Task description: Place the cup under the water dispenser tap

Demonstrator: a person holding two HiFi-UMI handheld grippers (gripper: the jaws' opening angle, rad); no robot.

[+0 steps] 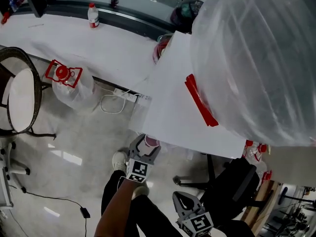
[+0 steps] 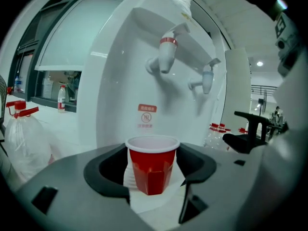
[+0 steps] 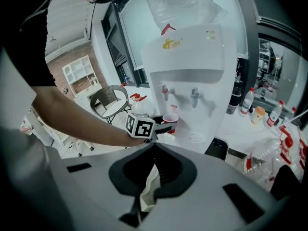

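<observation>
A red plastic cup (image 2: 152, 170) with a white rim stands upright between the jaws of my left gripper (image 2: 152, 154), which is shut on it. The white water dispenser (image 2: 120, 81) fills the left gripper view just ahead, its red tap (image 2: 167, 54) and blue tap (image 2: 207, 78) above the cup. From the head view the cup (image 1: 151, 142) and left gripper (image 1: 144, 154) sit below the dispenser's front edge (image 1: 168, 127). My right gripper (image 1: 183, 201) hangs lower, shut on nothing. In the right gripper view the cup (image 3: 170, 122) is left of the drip grille (image 3: 196, 137).
A big plastic-wrapped bottle (image 1: 256, 58) sits on the dispenser. On the floor stand a water jug with a red handle (image 1: 69, 85), a round chair (image 1: 19, 100) and cables (image 1: 112, 102). A black office chair (image 1: 232, 186) is at the right. A small bottle (image 1: 93, 15) stands on the counter.
</observation>
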